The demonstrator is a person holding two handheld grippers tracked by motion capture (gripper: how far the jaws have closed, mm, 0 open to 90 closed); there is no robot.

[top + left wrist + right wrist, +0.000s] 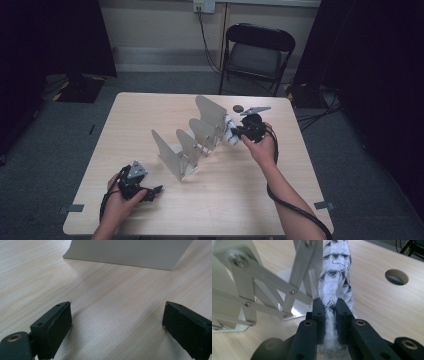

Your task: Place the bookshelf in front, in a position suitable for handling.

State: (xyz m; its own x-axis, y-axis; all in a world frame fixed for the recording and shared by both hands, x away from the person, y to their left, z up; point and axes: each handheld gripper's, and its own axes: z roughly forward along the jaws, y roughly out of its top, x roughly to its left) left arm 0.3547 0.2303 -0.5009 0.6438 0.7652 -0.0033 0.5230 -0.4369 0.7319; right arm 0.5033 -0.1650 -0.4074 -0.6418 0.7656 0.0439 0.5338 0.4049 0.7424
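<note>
A: Right gripper [239, 132] at about two o'clock from the table's middle, jaws pinched nearly together on a white cloth with a black zigzag pattern [334, 287].

B: Held where, exactly?

A: By a bunched fold, rest of the cloth standing up ahead of the jaws in the right gripper view. Probably gripped at the gathered part so as to stay narrow enough for a slot.

B: And next to what?

A: Just beside the far end of the expanding metal file rack [192, 137], touching or nearly touching the tallest divider [211, 112]. Scissor links [265, 288] of the rack close on the left of the jaws in the right gripper view. Cannot tell whether already between two dividers or merely against the outer one.

B: Rack laid how?

A: Diagonally, from seven o'clock near the table centre up toward one o'clock, dividers upright and fanned apart, likely spread so as to leave room between plates.

B: Left gripper [150, 192]?

A: Low at seven o'clock, resting on the wooden table [235, 200], jaws spread wide, nothing between them. Aimed at the nearest divider [130, 252], well short of it; seemingly parked there, ready to steady the rack's near end.

B: Anything else?

A: A round hole in the tabletop [396, 277] at one o'clock beyond the cloth.
</note>
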